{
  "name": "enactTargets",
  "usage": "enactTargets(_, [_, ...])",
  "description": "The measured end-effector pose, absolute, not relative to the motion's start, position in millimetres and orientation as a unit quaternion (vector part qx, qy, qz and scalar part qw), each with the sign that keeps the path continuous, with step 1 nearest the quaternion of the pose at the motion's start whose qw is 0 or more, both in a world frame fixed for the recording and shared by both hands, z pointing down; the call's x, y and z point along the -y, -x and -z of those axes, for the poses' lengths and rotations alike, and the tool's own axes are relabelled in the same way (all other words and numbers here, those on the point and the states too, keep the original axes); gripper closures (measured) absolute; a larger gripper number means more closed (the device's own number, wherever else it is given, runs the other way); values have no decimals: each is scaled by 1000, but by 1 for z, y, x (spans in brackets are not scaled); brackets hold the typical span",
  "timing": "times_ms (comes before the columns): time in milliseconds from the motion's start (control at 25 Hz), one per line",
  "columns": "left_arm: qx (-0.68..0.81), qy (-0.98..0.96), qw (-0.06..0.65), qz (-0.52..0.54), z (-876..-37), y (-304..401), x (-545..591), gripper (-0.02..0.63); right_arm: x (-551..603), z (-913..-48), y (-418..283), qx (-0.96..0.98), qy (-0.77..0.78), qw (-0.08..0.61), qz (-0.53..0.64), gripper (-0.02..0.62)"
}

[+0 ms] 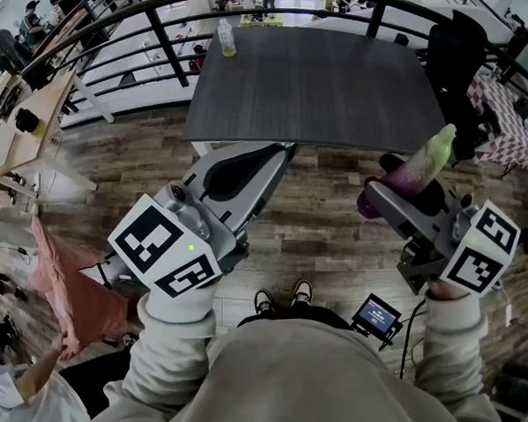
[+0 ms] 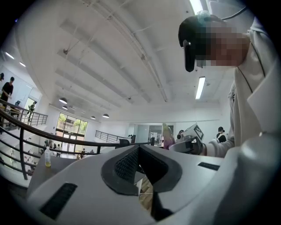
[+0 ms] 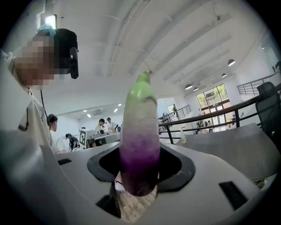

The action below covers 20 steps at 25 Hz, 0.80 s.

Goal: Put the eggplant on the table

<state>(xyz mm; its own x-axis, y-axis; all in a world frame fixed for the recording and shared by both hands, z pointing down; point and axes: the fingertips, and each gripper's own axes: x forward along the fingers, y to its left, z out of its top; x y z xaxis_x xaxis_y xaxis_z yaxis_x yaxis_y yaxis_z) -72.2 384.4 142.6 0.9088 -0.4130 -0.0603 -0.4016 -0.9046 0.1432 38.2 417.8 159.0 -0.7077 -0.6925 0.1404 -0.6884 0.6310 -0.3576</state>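
The eggplant (image 1: 418,164) is purple at its lower end and pale green at the tip. It sticks up and forward from my right gripper (image 1: 383,184), which is shut on its purple end. In the right gripper view the eggplant (image 3: 140,132) stands upright between the jaws of the right gripper (image 3: 139,163). It hangs over the wooden floor, just short of the near right corner of the dark grey table (image 1: 310,80). My left gripper (image 1: 285,150) is shut with nothing in it, and its tips meet by the table's near edge. The left gripper (image 2: 138,149) points level.
A small bottle of yellow liquid (image 1: 227,38) stands at the table's far left edge. A black railing (image 1: 167,43) curves behind the table. A black chair (image 1: 457,54) stands at the table's right. A pink cloth (image 1: 74,295) hangs at the left, and a small screen device (image 1: 375,316) lies by the person's feet.
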Motion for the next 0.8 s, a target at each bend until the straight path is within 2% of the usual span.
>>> enactTargets(800, [202, -976, 69, 45, -140, 36, -376, 600, -409, -153, -69, -905, 366, 35, 213, 374])
